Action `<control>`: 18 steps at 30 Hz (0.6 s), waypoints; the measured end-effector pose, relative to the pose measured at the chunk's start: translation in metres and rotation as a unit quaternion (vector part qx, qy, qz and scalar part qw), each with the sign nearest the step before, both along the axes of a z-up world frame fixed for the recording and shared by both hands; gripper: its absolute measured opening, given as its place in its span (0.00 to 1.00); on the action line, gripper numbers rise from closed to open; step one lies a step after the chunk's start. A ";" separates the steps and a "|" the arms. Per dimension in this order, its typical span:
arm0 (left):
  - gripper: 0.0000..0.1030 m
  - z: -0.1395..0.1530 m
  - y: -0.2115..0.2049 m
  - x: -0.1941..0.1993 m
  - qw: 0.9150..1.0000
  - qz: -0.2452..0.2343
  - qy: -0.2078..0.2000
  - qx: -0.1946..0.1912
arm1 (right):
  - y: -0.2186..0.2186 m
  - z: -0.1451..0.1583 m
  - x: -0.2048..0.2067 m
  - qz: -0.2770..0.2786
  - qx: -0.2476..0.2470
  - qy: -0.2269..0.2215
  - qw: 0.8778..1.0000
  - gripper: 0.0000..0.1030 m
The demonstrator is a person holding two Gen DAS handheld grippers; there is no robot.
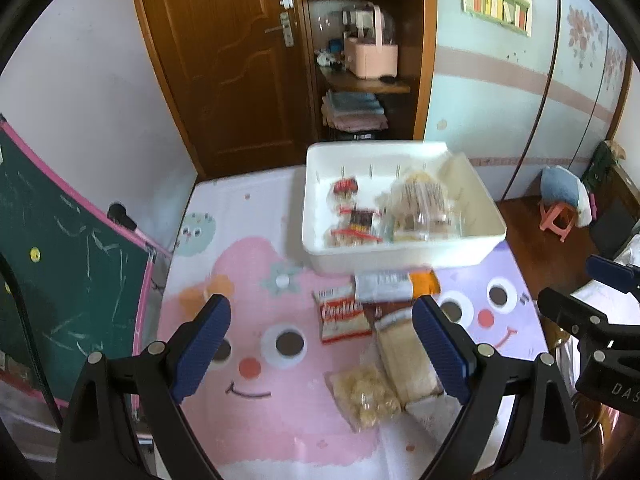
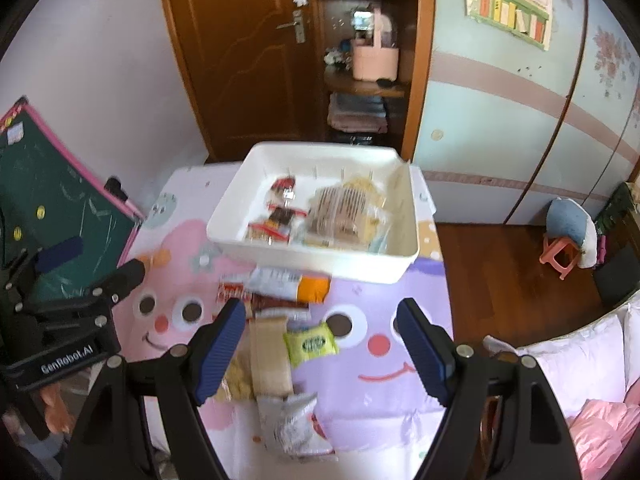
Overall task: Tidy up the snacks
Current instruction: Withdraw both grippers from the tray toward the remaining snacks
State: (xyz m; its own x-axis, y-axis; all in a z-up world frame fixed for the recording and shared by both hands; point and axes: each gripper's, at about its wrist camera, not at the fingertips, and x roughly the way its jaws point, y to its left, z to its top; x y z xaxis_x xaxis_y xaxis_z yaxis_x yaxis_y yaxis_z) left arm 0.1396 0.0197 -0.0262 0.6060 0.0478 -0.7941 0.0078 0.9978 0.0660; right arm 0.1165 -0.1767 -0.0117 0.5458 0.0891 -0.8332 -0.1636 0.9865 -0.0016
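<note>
The loose snacks [image 2: 276, 344] lie in a heap on the cartoon mat [image 2: 372, 412], at 6 o'clock from the white bin [image 2: 320, 268], which already holds some packets. Both my left gripper [image 1: 322, 346] and right gripper [image 2: 322, 350] hang spread and empty. I judge I'm between picks; next I must drop onto 1 packet.

Loose snack packets [image 2: 276, 344] before part-filled white bin [image 2: 396, 268]

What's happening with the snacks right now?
Both jaws open, empty. Some snacks in white bin, rest of snack pile loose on mat. Nothing in the way.
</note>
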 end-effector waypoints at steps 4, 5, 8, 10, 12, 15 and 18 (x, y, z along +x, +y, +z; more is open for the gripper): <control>0.89 -0.031 0.004 -0.012 0.999 0.007 0.035 -0.005 | 0.000 -0.026 -0.014 0.015 -0.003 0.026 1.000 0.76; 0.89 -0.041 0.006 -0.014 0.999 0.009 0.048 -0.008 | -0.001 -0.033 -0.017 0.019 -0.002 0.035 0.999 0.76; 0.89 -0.071 0.012 -0.018 0.995 0.020 0.088 -0.027 | -0.001 -0.058 -0.027 0.027 -0.002 0.061 0.998 0.76; 0.89 -0.088 0.016 -0.021 0.993 0.028 0.106 -0.036 | 0.001 -0.076 -0.033 0.031 -0.001 0.082 0.996 0.76; 0.89 -0.108 0.019 -0.025 0.991 0.036 0.125 -0.040 | 0.003 -0.096 -0.038 0.035 0.002 0.104 0.994 0.76; 0.89 -0.135 0.020 -0.024 0.987 0.042 0.152 -0.036 | 0.007 -0.125 -0.045 0.039 0.003 0.137 0.990 0.76; 0.89 -0.156 0.020 -0.020 0.981 0.045 0.181 -0.051 | 0.013 -0.148 -0.050 0.045 -0.004 0.162 0.986 0.76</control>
